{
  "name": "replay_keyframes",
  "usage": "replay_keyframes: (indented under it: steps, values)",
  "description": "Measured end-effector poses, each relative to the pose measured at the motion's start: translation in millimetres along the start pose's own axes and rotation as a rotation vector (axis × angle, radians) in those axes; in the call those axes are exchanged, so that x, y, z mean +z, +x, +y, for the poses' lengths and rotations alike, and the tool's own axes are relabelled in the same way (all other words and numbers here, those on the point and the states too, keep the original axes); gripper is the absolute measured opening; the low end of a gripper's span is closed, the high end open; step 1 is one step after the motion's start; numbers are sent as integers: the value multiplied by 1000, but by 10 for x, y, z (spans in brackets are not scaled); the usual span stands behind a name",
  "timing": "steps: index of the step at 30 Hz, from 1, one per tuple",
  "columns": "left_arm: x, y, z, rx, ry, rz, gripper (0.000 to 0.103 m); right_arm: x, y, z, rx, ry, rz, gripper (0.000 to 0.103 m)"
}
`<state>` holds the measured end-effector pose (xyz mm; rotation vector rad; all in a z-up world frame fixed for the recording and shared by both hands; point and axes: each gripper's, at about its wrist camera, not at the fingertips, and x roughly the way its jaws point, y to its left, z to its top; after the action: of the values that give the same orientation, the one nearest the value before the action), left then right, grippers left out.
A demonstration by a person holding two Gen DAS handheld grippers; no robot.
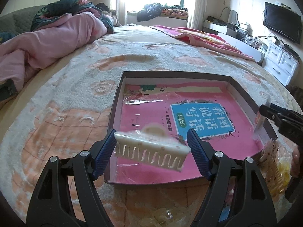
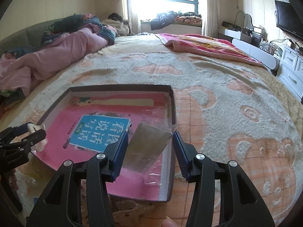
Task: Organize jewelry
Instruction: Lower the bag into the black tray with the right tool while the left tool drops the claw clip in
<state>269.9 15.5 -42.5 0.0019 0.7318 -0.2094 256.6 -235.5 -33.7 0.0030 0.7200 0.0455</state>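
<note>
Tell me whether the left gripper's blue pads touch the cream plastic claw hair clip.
Touching: in the left wrist view both pads of the left gripper press the cream clip's ends.

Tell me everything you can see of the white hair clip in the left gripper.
The hair clip is a cream-white claw clip, plastic by its look, in a clear wrapper. A row of curved teeth runs along its lower edge; a rounded loop handle rises behind. It hangs tilted, its right end lower, over the near part of the box, clamped end to end in the left gripper.
</note>
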Motion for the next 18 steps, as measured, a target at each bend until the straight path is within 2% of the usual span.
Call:
replay_keyframes:
  steps: [4,7,11,16,18]
  values:
    - [-23,3,13,2,0,-8,67,20,86,27,3,6,15,47]
    - [-42,-13,38,5,-13,-10,73,32,191,74,0,-10,31,47]
    - [-58,-54,73,4,-31,-14,76,15,302,121,3,-13,66,48]
    - [-71,-167,81,6,-41,-40,82,-27,200,101,23,7,39,64]
    - [-69,-209,83,8,-47,-49,87,-49,146,82,26,19,29,75]
